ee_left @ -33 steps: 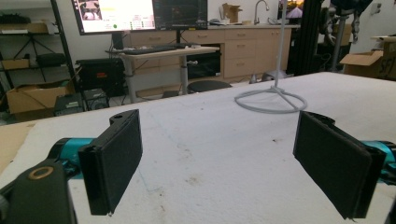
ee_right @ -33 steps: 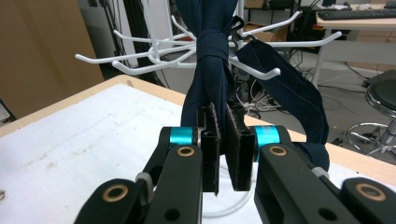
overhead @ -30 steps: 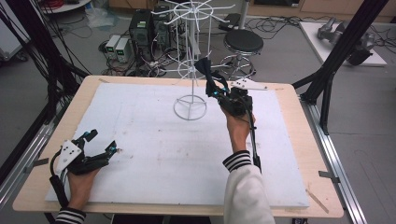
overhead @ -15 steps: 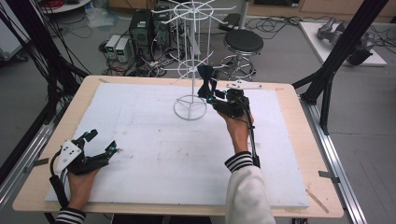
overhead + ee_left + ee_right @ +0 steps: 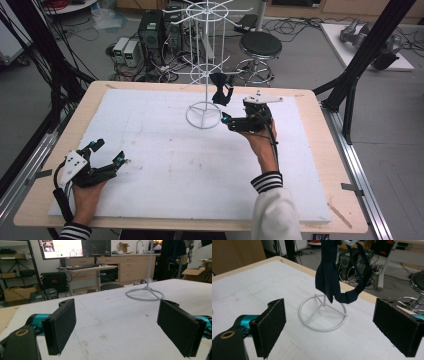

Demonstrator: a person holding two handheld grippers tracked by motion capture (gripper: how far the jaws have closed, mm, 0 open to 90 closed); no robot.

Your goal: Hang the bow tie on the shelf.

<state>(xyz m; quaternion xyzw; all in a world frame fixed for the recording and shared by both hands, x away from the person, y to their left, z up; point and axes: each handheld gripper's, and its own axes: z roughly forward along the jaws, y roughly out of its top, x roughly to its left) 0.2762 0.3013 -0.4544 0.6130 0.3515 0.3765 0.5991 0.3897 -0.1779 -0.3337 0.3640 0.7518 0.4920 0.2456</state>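
Note:
A dark navy bow tie (image 5: 220,91) (image 5: 329,277) hangs by its strap from a lower arm of the white wire rack (image 5: 204,116) (image 5: 323,315). My right gripper (image 5: 227,114) (image 5: 332,330) sits just right of the rack's ring base, a little below the tie. Its jaws have just been opening and stand wide, with nothing between them. My left gripper (image 5: 109,151) (image 5: 117,327) rests low over the board's front left. It is open and empty, and the rack's base (image 5: 145,293) lies far ahead of it.
A white foam board (image 5: 165,165) covers the wooden table (image 5: 320,150). Black frame posts stand at both sides. Behind the table are a stool (image 5: 260,47) and electronics boxes (image 5: 150,32) on the floor.
The right gripper was shut on the bow tie at the rack. It has opened and drawn back a little toward the person, leaving the tie hanging. The left gripper has not moved.

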